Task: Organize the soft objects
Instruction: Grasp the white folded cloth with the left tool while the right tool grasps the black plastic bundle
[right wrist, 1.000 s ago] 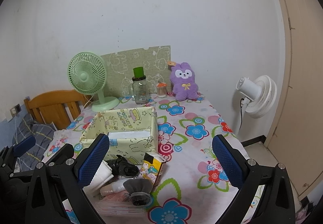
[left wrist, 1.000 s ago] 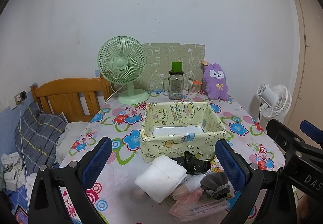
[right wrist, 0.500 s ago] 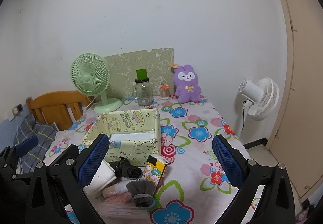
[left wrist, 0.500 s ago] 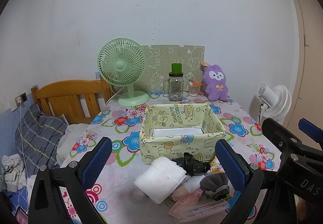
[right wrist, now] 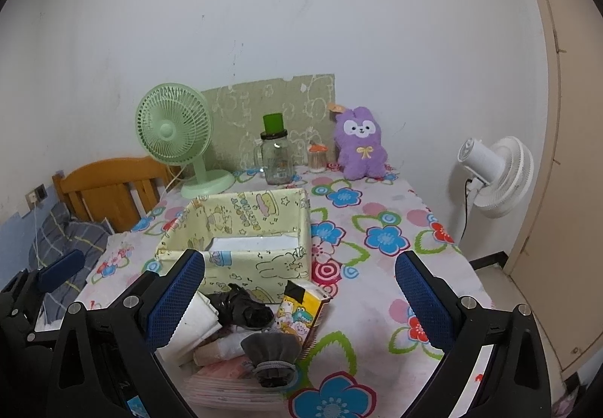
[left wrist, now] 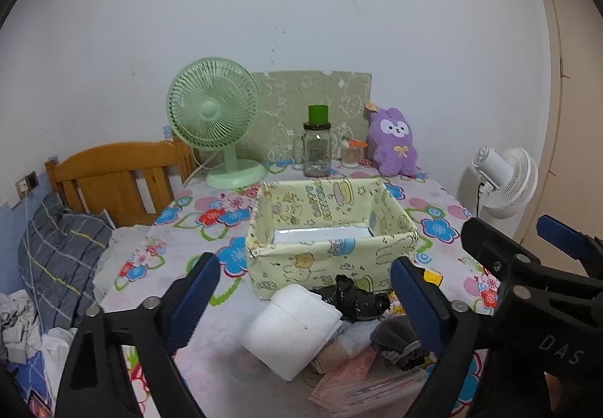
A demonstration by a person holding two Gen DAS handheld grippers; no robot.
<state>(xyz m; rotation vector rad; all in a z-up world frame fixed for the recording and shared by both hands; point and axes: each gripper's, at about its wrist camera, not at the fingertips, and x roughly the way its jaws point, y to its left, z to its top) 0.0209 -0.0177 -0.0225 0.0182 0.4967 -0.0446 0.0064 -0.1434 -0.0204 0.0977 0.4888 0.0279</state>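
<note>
A pile of soft things lies on the flowered tablecloth in front of a yellow cartoon-print fabric box (left wrist: 328, 261) (right wrist: 264, 263). In it are a white folded cloth roll (left wrist: 294, 327) (right wrist: 192, 323), a black crumpled bag (left wrist: 354, 299) (right wrist: 241, 308), a grey drawstring pouch (left wrist: 395, 339) (right wrist: 271, 346) and pink packets (left wrist: 358, 380) (right wrist: 226, 376). My left gripper (left wrist: 305, 265) hovers over the pile, its jaws closing with nothing pressed between them. My right gripper (right wrist: 300, 259) stands open beside it, above the pile's right side. A purple plush rabbit (left wrist: 394, 143) (right wrist: 361, 144) sits at the back.
A green desk fan (left wrist: 213, 116), a glass jar with a green lid (left wrist: 316, 150) and a small toothpick jar stand along the wall. A yellow carton (right wrist: 301, 308) leans by the pile. A wooden headboard (left wrist: 113, 176) and bedding lie left; a white floor fan (right wrist: 497, 176) and a door are right.
The left gripper's blue pads have drawn a little closer together. Both views have barely shifted, and the objects on the table lie as before.
</note>
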